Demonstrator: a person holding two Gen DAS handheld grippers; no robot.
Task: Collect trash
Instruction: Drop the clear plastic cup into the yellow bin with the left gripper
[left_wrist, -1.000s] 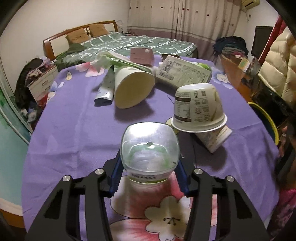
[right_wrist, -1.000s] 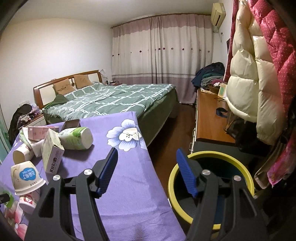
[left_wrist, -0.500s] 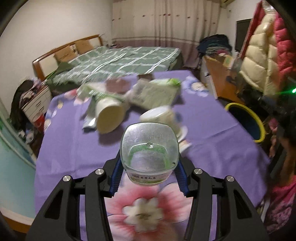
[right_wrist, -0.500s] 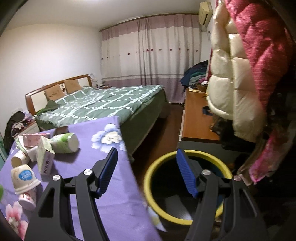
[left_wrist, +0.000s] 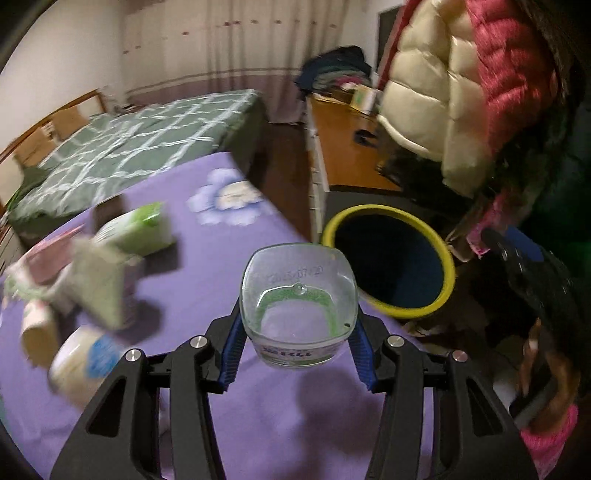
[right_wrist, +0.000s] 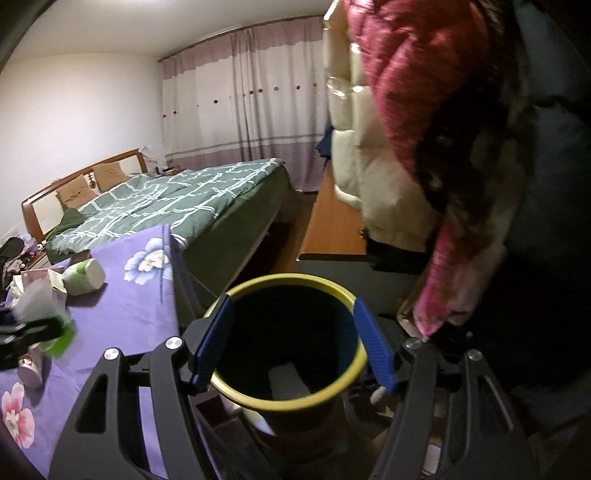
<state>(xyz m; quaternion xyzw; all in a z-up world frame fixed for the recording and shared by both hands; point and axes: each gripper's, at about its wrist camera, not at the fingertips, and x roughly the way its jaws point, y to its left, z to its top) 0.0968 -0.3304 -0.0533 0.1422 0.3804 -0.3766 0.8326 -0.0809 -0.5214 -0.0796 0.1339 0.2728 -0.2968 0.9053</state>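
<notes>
My left gripper (left_wrist: 297, 325) clamps the clear cup (left_wrist: 298, 302); right gripper (right_wrist: 291, 338) gapes empty above the bin (right_wrist: 288, 334). Releasing early could drop it on the desk (left_wrist: 221, 258).

Cups and cartons (left_wrist: 92, 280) on table motion-blurred, labels illegible, bin (right_wrist: 347, 295) base hidden behind right gripper (right_wrist: 291, 339) frame

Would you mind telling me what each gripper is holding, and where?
The left gripper clamps a clear plastic cup by its side walls. The right gripper holds nothing.
</notes>
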